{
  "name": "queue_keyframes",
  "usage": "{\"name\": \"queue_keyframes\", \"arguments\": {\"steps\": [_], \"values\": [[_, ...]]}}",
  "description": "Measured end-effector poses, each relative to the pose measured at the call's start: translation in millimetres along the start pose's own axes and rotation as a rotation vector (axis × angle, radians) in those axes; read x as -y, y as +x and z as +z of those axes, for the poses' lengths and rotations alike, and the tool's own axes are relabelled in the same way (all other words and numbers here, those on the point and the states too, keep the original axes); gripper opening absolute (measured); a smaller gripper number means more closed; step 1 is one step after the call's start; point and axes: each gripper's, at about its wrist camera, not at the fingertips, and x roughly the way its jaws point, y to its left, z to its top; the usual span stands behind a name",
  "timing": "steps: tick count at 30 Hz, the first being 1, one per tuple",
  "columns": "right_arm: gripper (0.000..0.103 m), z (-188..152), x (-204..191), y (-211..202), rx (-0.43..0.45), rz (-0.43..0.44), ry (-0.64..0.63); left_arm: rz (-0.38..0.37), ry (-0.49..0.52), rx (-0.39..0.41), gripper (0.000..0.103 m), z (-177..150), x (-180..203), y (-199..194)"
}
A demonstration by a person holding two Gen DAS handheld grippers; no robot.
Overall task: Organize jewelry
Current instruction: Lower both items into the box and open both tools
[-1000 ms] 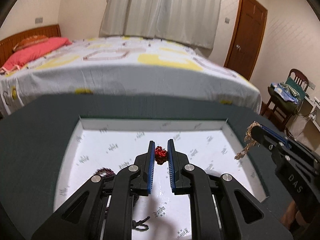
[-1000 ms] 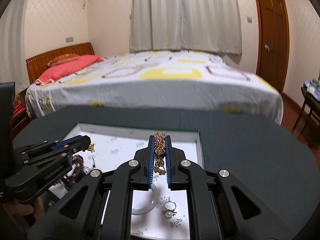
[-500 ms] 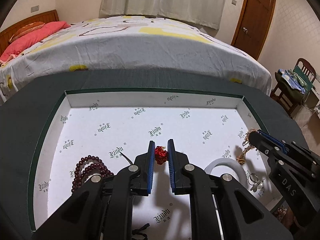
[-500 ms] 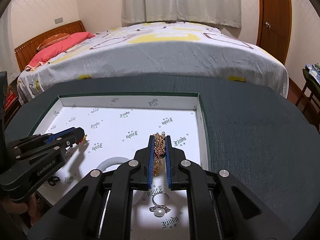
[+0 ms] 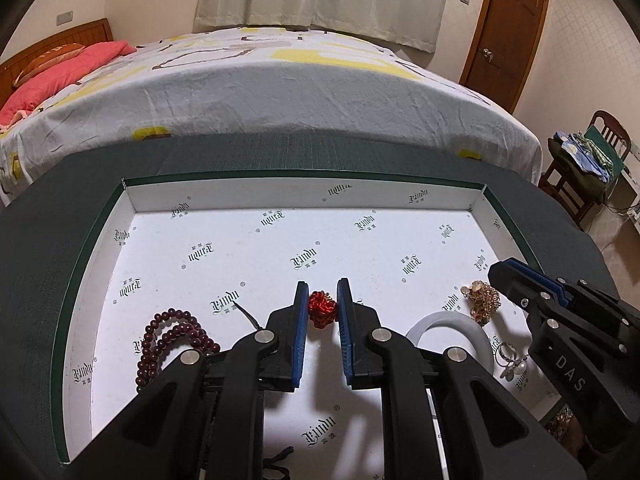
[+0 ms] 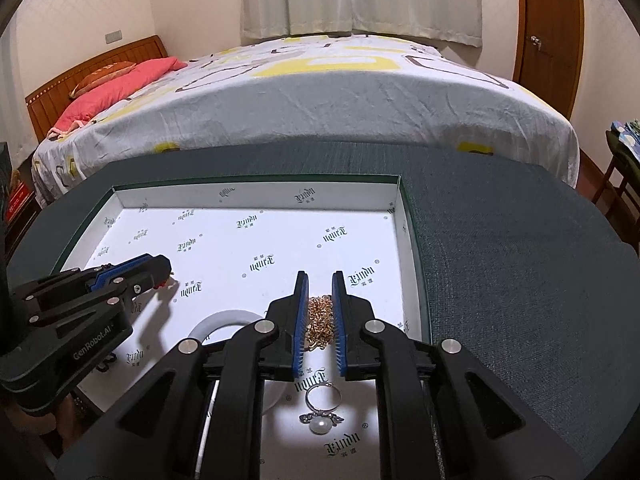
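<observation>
A shallow white-lined box point(image 5: 304, 200) with a green rim sits on the dark table. My left gripper point(image 5: 323, 292) is low inside it, pads pressed on a small red bead cluster point(image 5: 321, 309). In the right wrist view my right gripper point(image 6: 319, 284) has its jaws opening. A heaped gold chain point(image 6: 319, 320) rests on the box floor between them with a gap to each pad. In the left wrist view the gold chain point(image 5: 482, 300) lies just off the right gripper point(image 5: 500, 276).
Also in the box are a dark red bead bracelet point(image 5: 172, 340), a white bangle point(image 5: 452, 322) and a pearl ring point(image 6: 322, 408). The dark green table point(image 6: 520, 280) extends to the right. A bed point(image 5: 280, 92) stands behind it and a chair point(image 5: 580, 172) at far right.
Both grippers came down into the box and tilted lower. The right jaws parted, and the gold chain that they pinched now lies heaped on the box floor.
</observation>
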Motion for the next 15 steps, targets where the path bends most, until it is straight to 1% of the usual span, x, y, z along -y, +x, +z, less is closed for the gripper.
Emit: {"name": "queue_keyframes", "arguments": {"steps": [1,2,5,9,11,13,15], "values": [[0.022,-0.1,0.1,0.0,0.000,0.001,0.001,-0.001,0.000,-0.001,0.016,0.0,-0.3,0.2],[0.026,-0.6,0.1,-0.3,0.001,0.002,0.002,-0.003,0.000,-0.003,0.020,0.0,-0.4,0.1],[0.028,-1.1,-0.8,-0.4,0.002,-0.001,0.000,-0.010,-0.004,-0.012,0.031,-0.2,-0.7,1.0],[0.030,-2.5,-1.0,-1.2,0.003,-0.001,-0.001,-0.006,0.001,-0.005,0.037,-0.8,0.1,-0.6],[0.037,-2.4,-1.7,-2.4,0.010,-0.002,-0.001,-0.005,0.001,-0.002,0.044,-0.9,0.1,-1.2],[0.042,-2.2,-2.9,-5.2,0.021,-0.004,-0.004,-0.003,-0.001,0.004,0.050,-0.8,-0.1,-2.6],[0.044,-1.2,-4.5,-9.1,0.034,-0.010,-0.010,-0.006,-0.002,0.013,0.052,-0.9,0.1,-5.5]]}}
